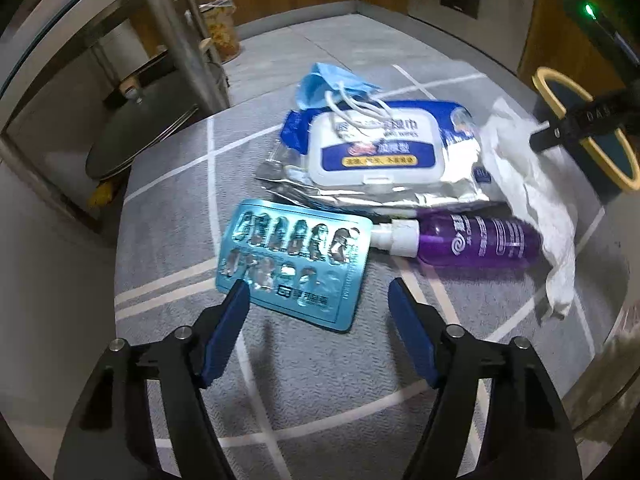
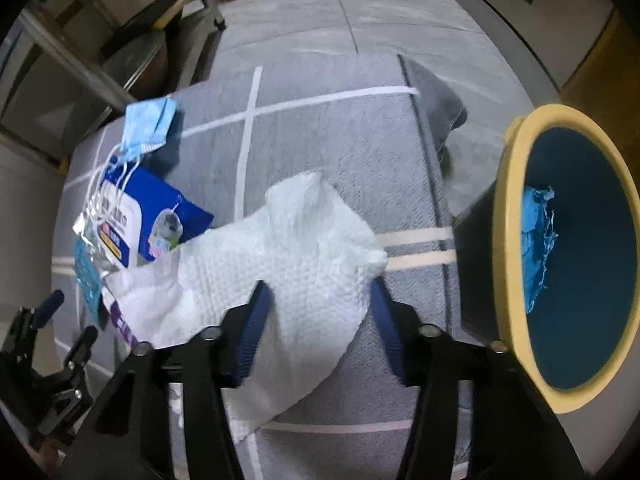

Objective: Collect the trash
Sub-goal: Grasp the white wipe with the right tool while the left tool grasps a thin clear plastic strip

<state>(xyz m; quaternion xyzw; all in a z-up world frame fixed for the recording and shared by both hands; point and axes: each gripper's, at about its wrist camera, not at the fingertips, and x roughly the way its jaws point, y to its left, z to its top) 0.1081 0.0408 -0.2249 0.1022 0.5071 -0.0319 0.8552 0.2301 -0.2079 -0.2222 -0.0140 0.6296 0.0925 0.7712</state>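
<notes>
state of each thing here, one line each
blister pack: emptied, flat on the mat
wet wipes pack: lid shut, lying flat
spray bottle: on its side
face mask: crumpled, loops on the wipes pack
white tissue: rumpled, between the right gripper's fingers
bin: blue scrap inside
left gripper: open over the blister pack
right gripper: open around the tissue

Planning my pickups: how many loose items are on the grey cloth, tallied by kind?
Face mask: 1
Wet wipes pack: 1
Blister pack: 1
Purple spray bottle: 1
White tissue: 1
Total: 5
</notes>
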